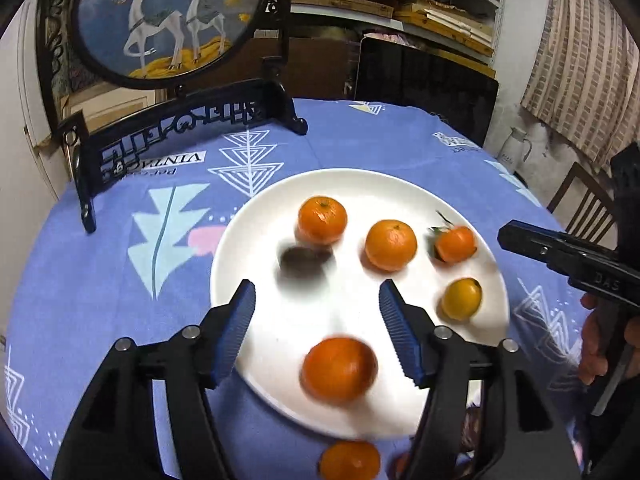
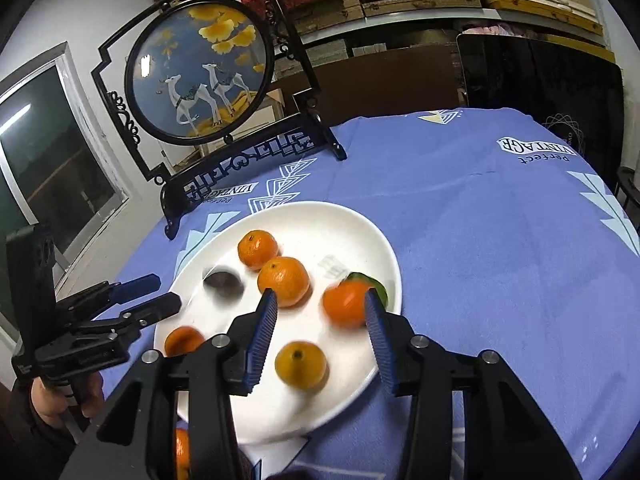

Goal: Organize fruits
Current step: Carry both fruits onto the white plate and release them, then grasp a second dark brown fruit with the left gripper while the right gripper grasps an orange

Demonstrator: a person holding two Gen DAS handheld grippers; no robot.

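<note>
Tangerines (image 1: 322,220) are sitting on the plate (image 1: 360,184) before me; the framed screen (image 1: 168,20) is standing far left behind it.

A lived-in home room: clothed round table (image 1: 120,280), ornamental deer screen (image 1: 168,20), cluttered shelves (image 1: 400,0).

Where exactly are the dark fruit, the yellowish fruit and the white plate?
dark fruit (image 1: 306,261), left wrist view, middle of its blurred body.
yellowish fruit (image 1: 461,298), left wrist view, centre of its skin.
white plate (image 1: 344,184), left wrist view, far rim.
</note>
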